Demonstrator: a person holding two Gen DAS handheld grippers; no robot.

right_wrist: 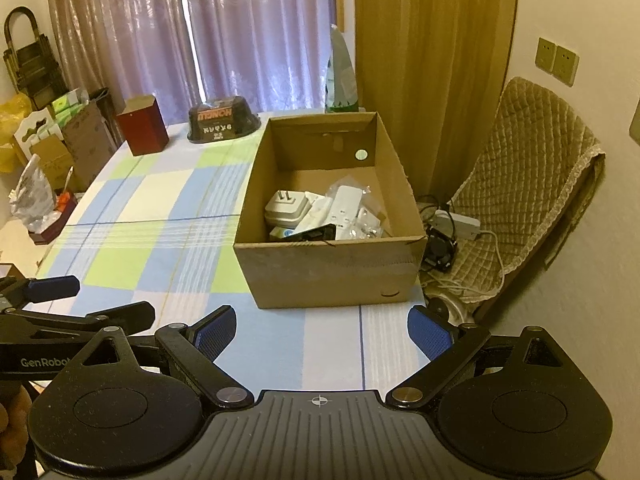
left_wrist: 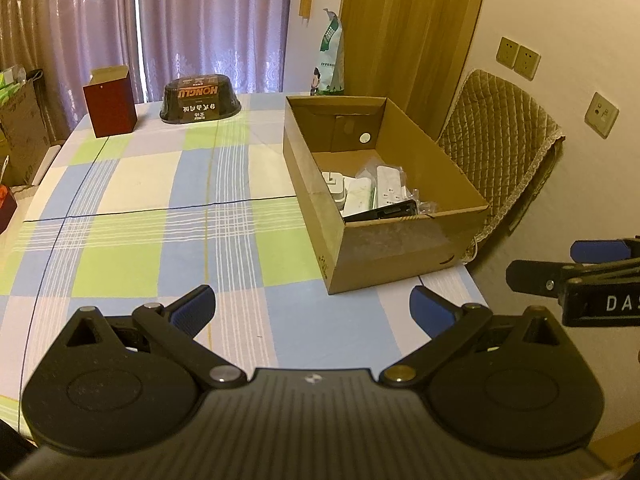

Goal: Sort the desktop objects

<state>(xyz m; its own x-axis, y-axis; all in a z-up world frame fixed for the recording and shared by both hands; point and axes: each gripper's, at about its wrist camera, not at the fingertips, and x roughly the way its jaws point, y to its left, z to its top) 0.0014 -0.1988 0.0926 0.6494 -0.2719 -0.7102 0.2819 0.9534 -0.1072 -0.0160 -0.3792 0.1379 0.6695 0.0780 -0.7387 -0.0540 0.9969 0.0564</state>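
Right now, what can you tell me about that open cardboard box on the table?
The cardboard box is plain brown, rectangular and open-topped, with a round pale sticker on its inner far wall. It sits flat on the checked tablecloth near the table's right edge, beside a padded chair. Inside, heaped toward the near wall, lie a white plug adapter, white power strips, clear bags and a dark device. Neither gripper touches it.

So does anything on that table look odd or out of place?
Only the black bowl at the far end: it sits upside down, its label inverted. The cardboard box holds a loose jumble of white plugs and adapters. Nothing spilled.
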